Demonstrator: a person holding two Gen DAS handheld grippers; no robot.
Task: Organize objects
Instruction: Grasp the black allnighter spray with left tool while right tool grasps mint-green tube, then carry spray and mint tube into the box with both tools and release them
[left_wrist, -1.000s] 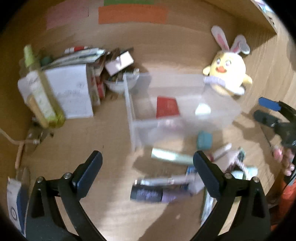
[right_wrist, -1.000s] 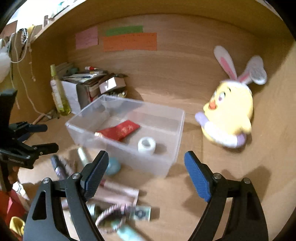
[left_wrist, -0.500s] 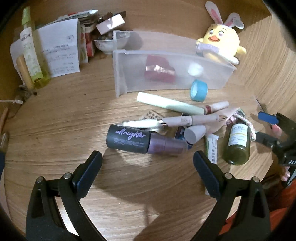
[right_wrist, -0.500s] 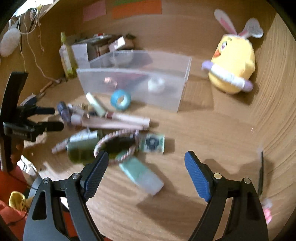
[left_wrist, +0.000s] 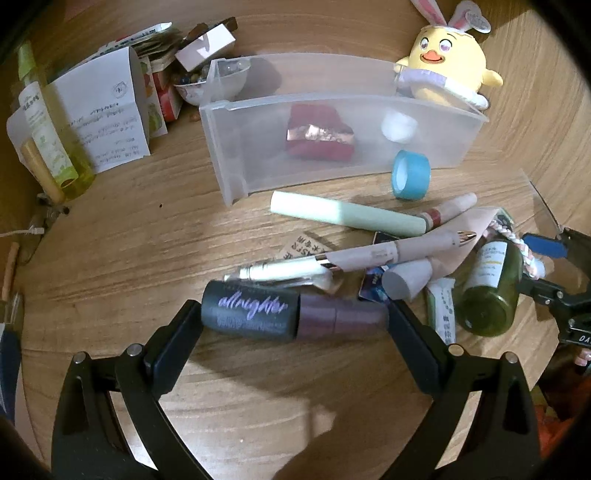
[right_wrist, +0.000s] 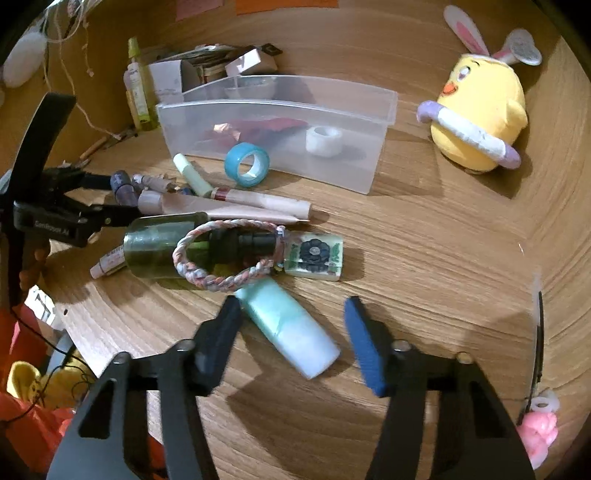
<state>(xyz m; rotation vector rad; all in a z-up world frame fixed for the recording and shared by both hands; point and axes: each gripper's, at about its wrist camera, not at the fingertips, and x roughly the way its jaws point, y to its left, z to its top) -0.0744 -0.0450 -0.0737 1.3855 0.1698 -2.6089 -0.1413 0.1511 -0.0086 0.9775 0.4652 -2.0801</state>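
One clear bin (left_wrist: 332, 162) stands on the wooden desk (left_wrist: 147, 240) with two things inside: one red packet (left_wrist: 317, 133) and one white roll (right_wrist: 323, 140). One blue tape roll (right_wrist: 246, 164) leans just outside it. The left gripper (left_wrist: 295, 321) brackets one dark bottle (left_wrist: 288, 317) (contact seems likely at both ends, though I cannot tell). The right gripper (right_wrist: 291, 328) is closing around one mint tube (right_wrist: 291, 328), pads not yet pressing.

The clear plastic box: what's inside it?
The clear plastic box holds a red packet and a white tape roll. Its frosted wall blurs anything smaller.
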